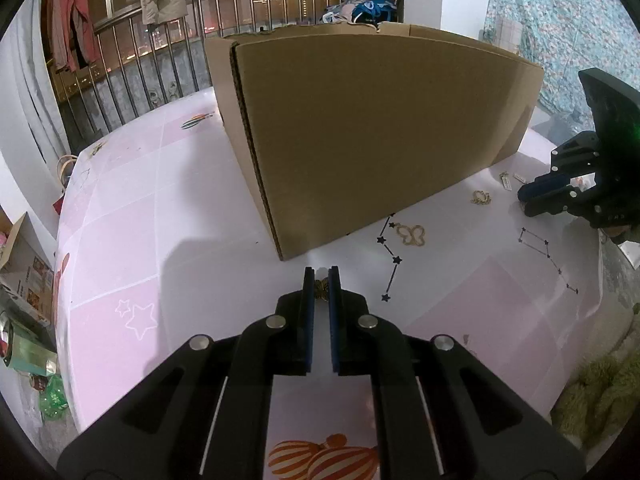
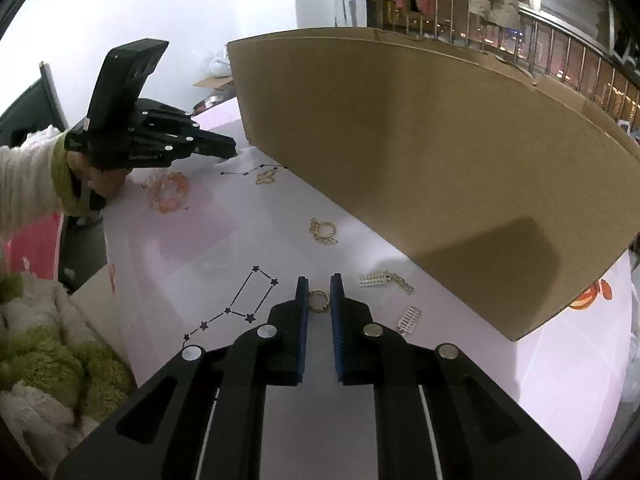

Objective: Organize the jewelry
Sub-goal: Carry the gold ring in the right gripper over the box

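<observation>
Gold trinket [image 1: 321, 290] pinched in our left gripper [image 1: 321, 280]; right gripper [image 2: 319, 290] clamped on gold ring [image 2: 319, 301]. We judge pickup step; next lift both into cardboard box [image 1: 376, 128].

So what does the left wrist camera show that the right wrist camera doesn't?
Only the left wrist view shows the small gold piece pinched in the left tool, and the hot-air balloon print at the near table edge. Only the right wrist view shows the gold ring between the right tool's fingers, two white ladder-shaped charms, and the person's sleeve. Both show the cardboard box, the pink tablecloth and a butterfly-shaped gold charm.
</observation>
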`<state>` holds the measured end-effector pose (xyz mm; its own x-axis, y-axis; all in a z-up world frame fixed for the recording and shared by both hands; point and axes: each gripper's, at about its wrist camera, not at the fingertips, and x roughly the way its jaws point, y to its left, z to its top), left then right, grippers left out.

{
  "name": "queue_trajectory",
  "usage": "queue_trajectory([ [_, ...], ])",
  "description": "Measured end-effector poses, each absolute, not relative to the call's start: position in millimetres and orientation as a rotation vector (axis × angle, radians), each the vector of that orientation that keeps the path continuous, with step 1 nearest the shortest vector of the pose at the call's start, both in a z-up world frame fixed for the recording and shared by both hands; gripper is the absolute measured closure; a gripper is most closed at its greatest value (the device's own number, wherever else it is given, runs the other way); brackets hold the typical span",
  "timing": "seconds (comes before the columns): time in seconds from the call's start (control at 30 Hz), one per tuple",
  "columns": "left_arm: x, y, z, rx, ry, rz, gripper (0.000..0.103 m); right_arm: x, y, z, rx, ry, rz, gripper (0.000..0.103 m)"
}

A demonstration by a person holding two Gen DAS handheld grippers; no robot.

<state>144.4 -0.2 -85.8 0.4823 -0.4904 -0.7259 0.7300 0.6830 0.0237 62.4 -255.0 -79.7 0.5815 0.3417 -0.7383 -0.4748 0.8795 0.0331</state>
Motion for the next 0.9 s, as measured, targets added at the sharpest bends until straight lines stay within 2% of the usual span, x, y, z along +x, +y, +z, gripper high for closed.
queue_trajectory([
  [0.57, 137.9, 0.4, -74.2, 0.347, 0.725, -0.751, 0.098, 55.1, -254.5, -71.8, -0.152, 0.778, 0.456, 0.092],
  [0.77, 124.7, 4.7, -48.7, 0.334, 0.676, -0.747, 0.098, 46.6, -253.5, -53.3, -0.148, 0.72, 0.454, 0.092],
  [0.9, 108.0, 5.6, -10.0, 0.328, 0.589, -0.76, 0.098, 39.8, -253.0, -27.5, -0.138, 0.646, 0.462, 0.092],
])
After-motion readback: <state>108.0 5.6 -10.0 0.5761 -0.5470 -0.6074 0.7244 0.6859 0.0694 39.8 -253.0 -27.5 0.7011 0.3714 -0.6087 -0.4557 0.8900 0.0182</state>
